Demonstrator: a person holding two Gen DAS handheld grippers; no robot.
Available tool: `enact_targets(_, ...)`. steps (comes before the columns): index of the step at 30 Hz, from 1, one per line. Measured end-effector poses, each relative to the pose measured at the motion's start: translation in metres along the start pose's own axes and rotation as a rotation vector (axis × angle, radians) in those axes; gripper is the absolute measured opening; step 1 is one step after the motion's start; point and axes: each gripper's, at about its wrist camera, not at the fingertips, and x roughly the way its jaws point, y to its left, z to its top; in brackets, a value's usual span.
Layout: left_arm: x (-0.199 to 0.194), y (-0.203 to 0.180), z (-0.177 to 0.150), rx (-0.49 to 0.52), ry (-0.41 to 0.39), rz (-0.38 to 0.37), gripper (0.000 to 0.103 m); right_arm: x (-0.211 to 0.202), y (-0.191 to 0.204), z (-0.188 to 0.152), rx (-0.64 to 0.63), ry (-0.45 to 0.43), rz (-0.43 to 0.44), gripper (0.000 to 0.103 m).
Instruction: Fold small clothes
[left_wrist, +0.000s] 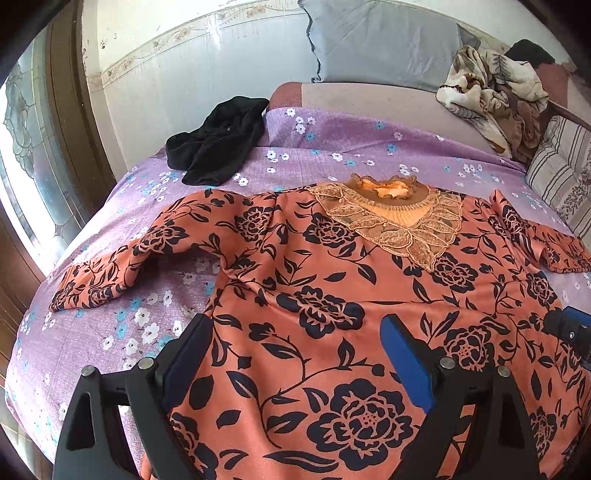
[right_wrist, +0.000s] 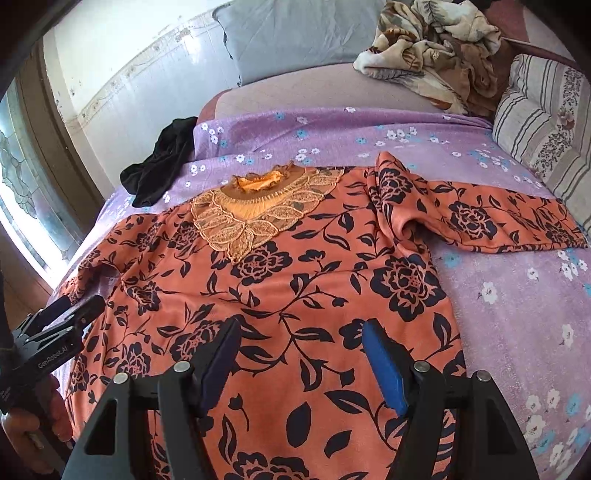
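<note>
An orange top with black flowers (left_wrist: 325, 295) (right_wrist: 280, 280) lies spread face up on the purple bedsheet, its lace collar (left_wrist: 391, 218) (right_wrist: 255, 214) at the far end. One sleeve (left_wrist: 122, 266) stretches left, the other sleeve (right_wrist: 480, 218) right. My left gripper (left_wrist: 295, 332) hovers open above the lower left of the top with nothing between its fingers. My right gripper (right_wrist: 301, 336) stands open over the lower right part, also holding nothing. In the right wrist view the left gripper (right_wrist: 70, 314) shows at the left edge, held by a hand (right_wrist: 33, 428).
A black garment (left_wrist: 218, 144) (right_wrist: 162, 162) lies crumpled at the far left of the floral purple sheet (left_wrist: 110, 347) (right_wrist: 517, 295). A grey pillow (left_wrist: 384, 40), a rumpled patterned blanket (left_wrist: 491, 92) and a striped cushion (right_wrist: 543, 125) sit at the bed's head. A wall and window are on the left.
</note>
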Motion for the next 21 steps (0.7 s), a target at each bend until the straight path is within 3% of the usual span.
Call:
enact_targets(4,0.004,-0.002,0.001,-0.004,0.002,-0.009,0.092,0.011,0.001,-0.001,-0.002,0.035,-0.005,0.072)
enact_targets(8,0.002,-0.001,0.006,-0.018,-0.001,-0.021,0.092,0.006,0.003,0.003,-0.026,-0.002,-0.023,0.072)
enact_targets(12,-0.002,-0.002,0.012,-0.021,-0.02,-0.038,0.094,0.002,-0.012,0.018,0.034,-0.022,-0.015,0.072)
enact_targets(16,-0.001,-0.021,0.03,0.007,-0.017,-0.041,0.095,-0.011,-0.064,0.048,0.219,-0.075,-0.008,0.072)
enact_targets(21,0.003,-0.064,0.055,0.046,-0.022,-0.158,0.095,-0.044,-0.18,0.085,0.566,-0.184,-0.069,0.071)
